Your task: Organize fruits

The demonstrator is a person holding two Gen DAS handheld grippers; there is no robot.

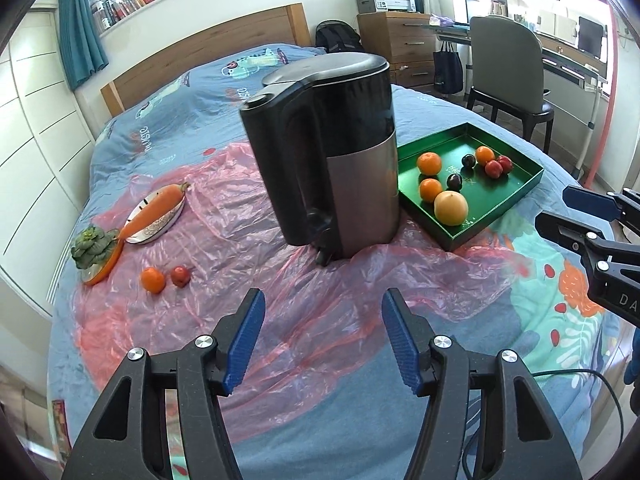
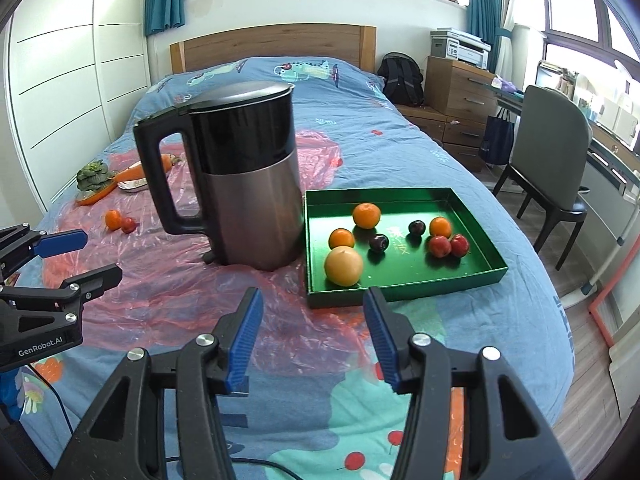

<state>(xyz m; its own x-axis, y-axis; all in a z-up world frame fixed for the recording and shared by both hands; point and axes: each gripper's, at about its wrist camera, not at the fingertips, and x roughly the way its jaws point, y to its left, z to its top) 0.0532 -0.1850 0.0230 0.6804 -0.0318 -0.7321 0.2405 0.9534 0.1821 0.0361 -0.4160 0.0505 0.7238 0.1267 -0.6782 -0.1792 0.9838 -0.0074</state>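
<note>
A green tray (image 1: 516,196) (image 2: 488,270) lies on the bed right of the kettle. It holds several fruits: a large yellow one (image 1: 451,208) (image 2: 343,266), oranges (image 1: 429,163) (image 2: 366,215), dark plums (image 2: 378,242) and red ones (image 2: 440,246). One orange (image 1: 152,280) (image 2: 113,219) and a small red fruit (image 1: 180,276) (image 2: 128,225) lie loose on the pink plastic sheet at the left. My left gripper (image 1: 323,312) hovers open over the sheet, nothing between its fingers. My right gripper (image 2: 313,308) is open too, just before the tray's near edge, empty.
A black and steel kettle (image 1: 332,152) (image 2: 240,176) stands mid-bed between the loose fruits and the tray. A carrot on a plate (image 1: 156,210) and a leafy vegetable in an orange dish (image 1: 94,250) sit far left. A chair (image 2: 560,168) and desk stand beside the bed.
</note>
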